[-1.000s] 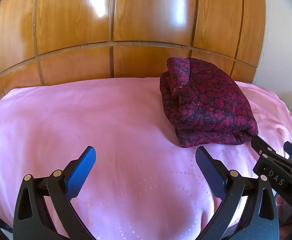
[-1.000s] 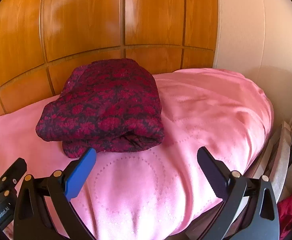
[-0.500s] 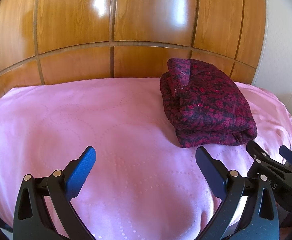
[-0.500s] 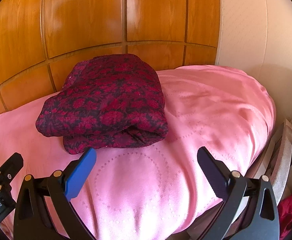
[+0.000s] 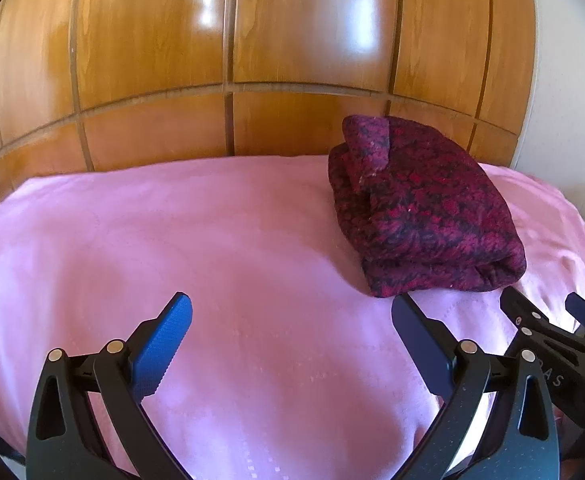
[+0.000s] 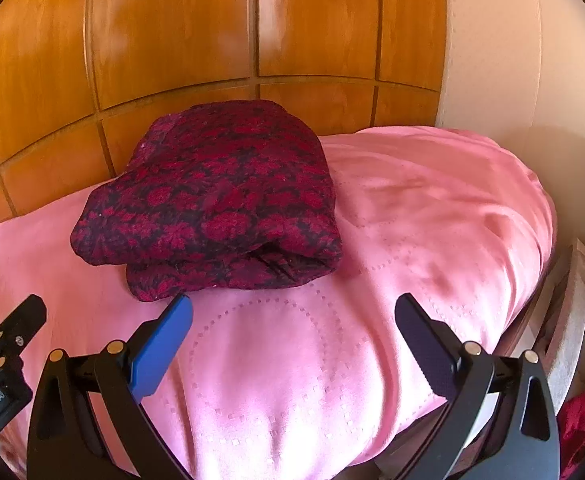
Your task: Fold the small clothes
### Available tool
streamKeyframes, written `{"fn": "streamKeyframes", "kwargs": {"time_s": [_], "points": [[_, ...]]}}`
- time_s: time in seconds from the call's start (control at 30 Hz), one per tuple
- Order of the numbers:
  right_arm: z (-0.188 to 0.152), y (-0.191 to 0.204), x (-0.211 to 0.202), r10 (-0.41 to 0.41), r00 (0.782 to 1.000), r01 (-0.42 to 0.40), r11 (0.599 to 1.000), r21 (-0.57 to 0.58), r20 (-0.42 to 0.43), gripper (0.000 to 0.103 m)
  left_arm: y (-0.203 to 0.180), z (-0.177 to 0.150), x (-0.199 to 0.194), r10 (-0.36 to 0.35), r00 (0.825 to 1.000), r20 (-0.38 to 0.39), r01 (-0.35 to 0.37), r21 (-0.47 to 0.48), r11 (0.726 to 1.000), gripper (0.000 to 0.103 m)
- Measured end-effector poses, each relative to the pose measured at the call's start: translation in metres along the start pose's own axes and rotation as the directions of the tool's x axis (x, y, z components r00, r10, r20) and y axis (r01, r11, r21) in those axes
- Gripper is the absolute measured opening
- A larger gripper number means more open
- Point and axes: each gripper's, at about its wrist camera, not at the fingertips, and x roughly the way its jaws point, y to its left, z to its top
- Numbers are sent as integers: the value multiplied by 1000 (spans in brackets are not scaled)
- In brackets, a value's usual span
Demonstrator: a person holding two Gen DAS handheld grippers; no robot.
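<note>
A dark red and black patterned garment (image 5: pixel 424 212) lies folded into a thick bundle on the pink bedspread (image 5: pixel 212 240), near the wooden headboard. In the right wrist view the same garment (image 6: pixel 220 204) sits just beyond the blue left finger. My left gripper (image 5: pixel 292 320) hovers open over bare bedspread, left of and nearer than the bundle. My right gripper (image 6: pixel 294 320) is open too, empty, over the bedspread (image 6: pixel 412 220) in front of and right of the bundle. Each view catches the other gripper at its edge: the right gripper (image 5: pixel 552 316) and the left gripper (image 6: pixel 4 312).
A glossy wooden panelled headboard (image 5: pixel 232 80) rises behind the bed. A pale wall (image 6: pixel 532 80) stands to the right. The bed's right edge drops off beside a wooden frame (image 6: pixel 568 320), with some red fabric (image 6: pixel 584 420) lower down.
Both grippers have drifted slightly; the bundle sits a little lower and nearer in the right wrist view. The right gripper has slid lower in the left wrist view. The garment has not moved.
</note>
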Motion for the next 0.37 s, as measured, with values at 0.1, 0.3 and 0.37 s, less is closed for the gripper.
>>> {"fn": "streamKeyframes", "kwargs": {"time_s": [0.1,0.3,0.37], "points": [[0,0,-2,3,1000,-3,1000,1,7,101,1,-1,2,0,1000,-12,0,-6,1000,99],[1,-1,1,15,1000,-15,1000,7,-2,101,6,-2,6,13,999,-42,-15,-47,999,99],[1,-1,2,18,1000,-18,1000,2,-3,101,9,-3,6,18,999,-45,-20,-53,998,99]]}}
